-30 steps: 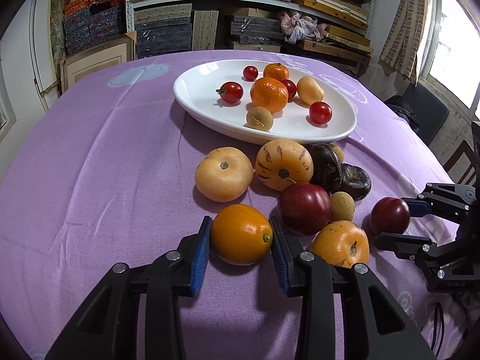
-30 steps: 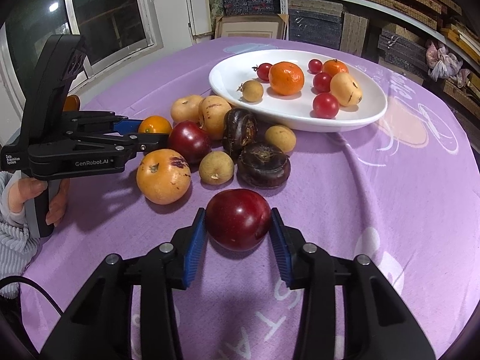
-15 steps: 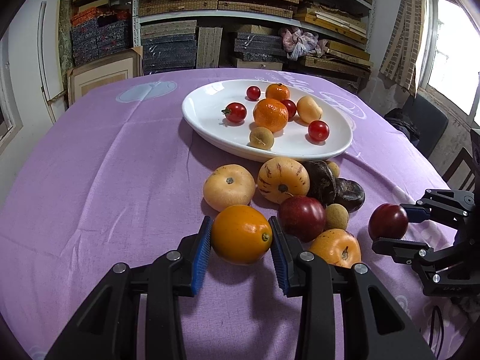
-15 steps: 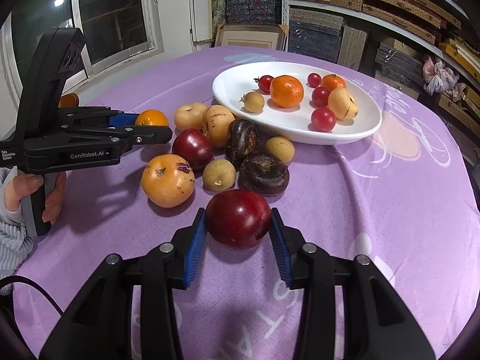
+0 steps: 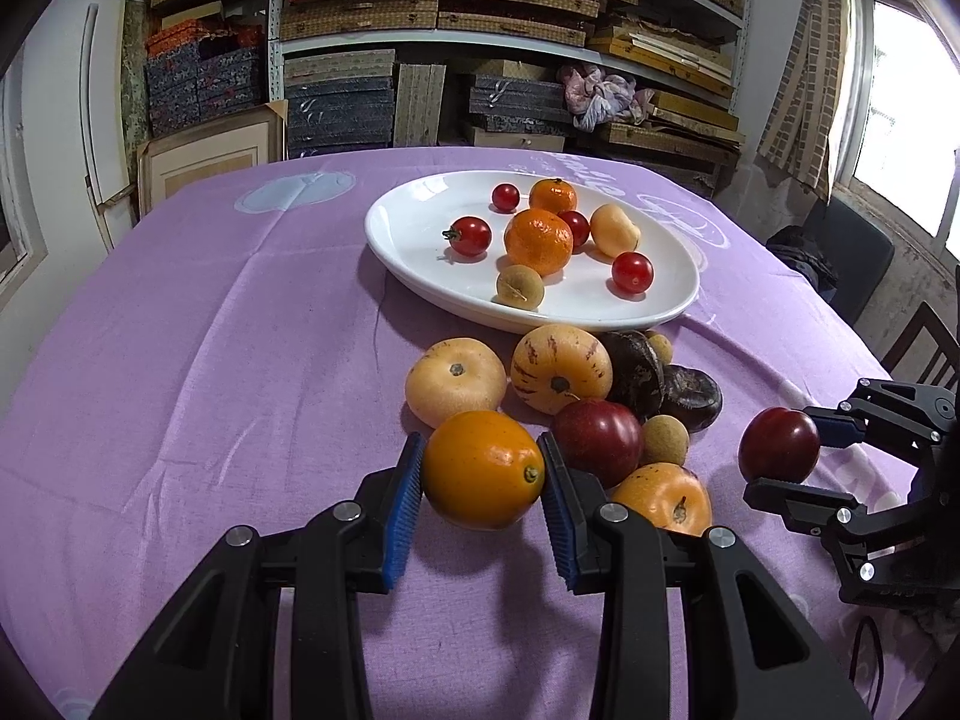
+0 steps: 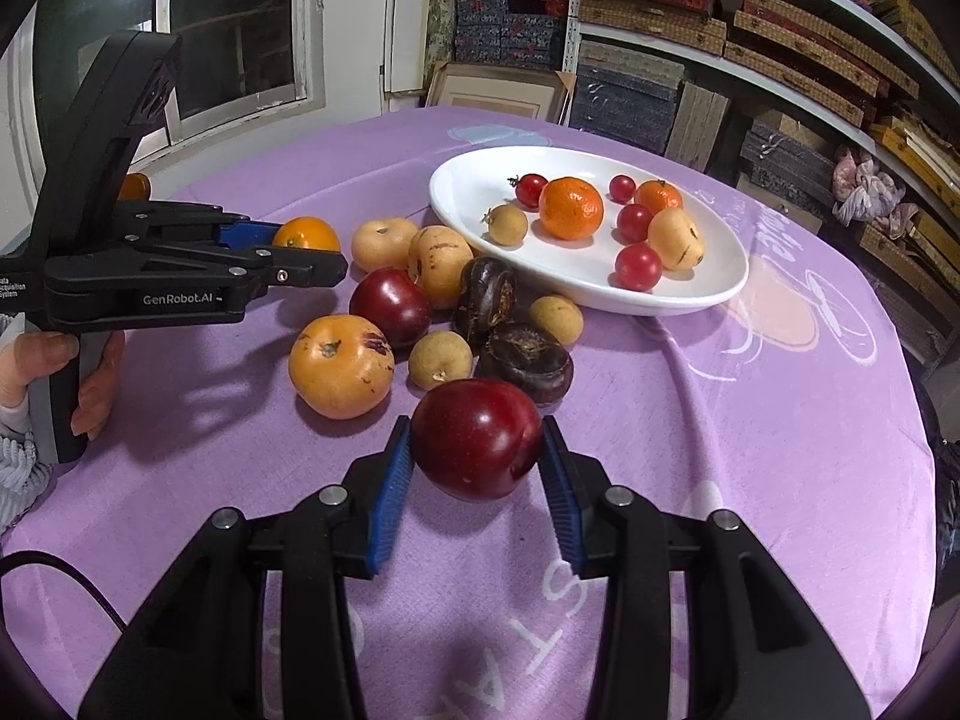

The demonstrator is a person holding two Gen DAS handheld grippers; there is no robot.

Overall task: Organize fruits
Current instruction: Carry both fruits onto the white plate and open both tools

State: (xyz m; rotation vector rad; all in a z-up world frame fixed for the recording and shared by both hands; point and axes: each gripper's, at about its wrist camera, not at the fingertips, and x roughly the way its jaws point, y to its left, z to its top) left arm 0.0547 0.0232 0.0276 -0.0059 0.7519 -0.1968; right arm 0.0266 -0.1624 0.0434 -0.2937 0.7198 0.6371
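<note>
The left gripper (image 5: 482,471) pinches an orange fruit (image 5: 483,468) between its blue pads, on the near side of the fruit pile (image 5: 564,396) from the white plate (image 5: 420,240). The right gripper (image 6: 477,441) clamps a dark red plum (image 6: 477,438), also on the pile's near side from the plate. The plate, at the far edge of the pile on the purple-clothed surface (image 5: 210,360), carries cherry tomatoes (image 5: 470,235), two mandarins (image 5: 538,240) and small pale fruits.
</note>
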